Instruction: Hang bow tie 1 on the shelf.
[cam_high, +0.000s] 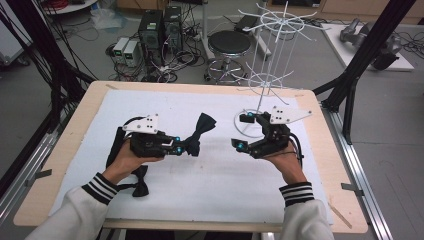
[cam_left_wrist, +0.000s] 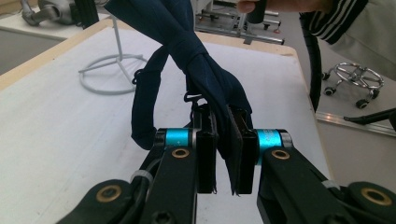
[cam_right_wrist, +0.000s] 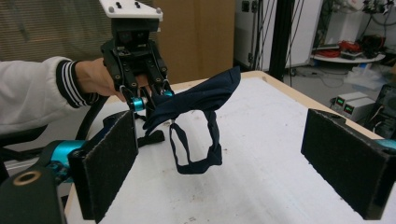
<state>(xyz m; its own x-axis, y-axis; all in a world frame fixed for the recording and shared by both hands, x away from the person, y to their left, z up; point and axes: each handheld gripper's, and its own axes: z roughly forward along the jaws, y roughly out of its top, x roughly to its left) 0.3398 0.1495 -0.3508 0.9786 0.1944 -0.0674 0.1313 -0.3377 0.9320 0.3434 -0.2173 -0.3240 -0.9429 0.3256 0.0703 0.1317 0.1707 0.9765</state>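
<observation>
A dark navy bow tie (cam_high: 202, 127) is clamped in my left gripper (cam_high: 187, 146), which is shut on its knot and holds it above the white mat (cam_high: 215, 180). In the left gripper view the tie (cam_left_wrist: 205, 70) rises from between the pads of that gripper (cam_left_wrist: 225, 154). My right gripper (cam_high: 240, 131) stands open a short way to the right of the tie, with nothing between its pads. From the right gripper view (cam_right_wrist: 229, 163) the tie (cam_right_wrist: 201, 98) faces me, its neck strap (cam_right_wrist: 201, 156) hanging in a loop below the left gripper (cam_right_wrist: 149, 95).
A second black bow tie (cam_high: 140, 182) lies on the mat beside the left forearm. A white wire rack (cam_high: 272, 50) stands at the table's back right, its ring base (cam_high: 242, 131) just behind the right gripper. A stool (cam_high: 229, 44) and computers sit beyond the table.
</observation>
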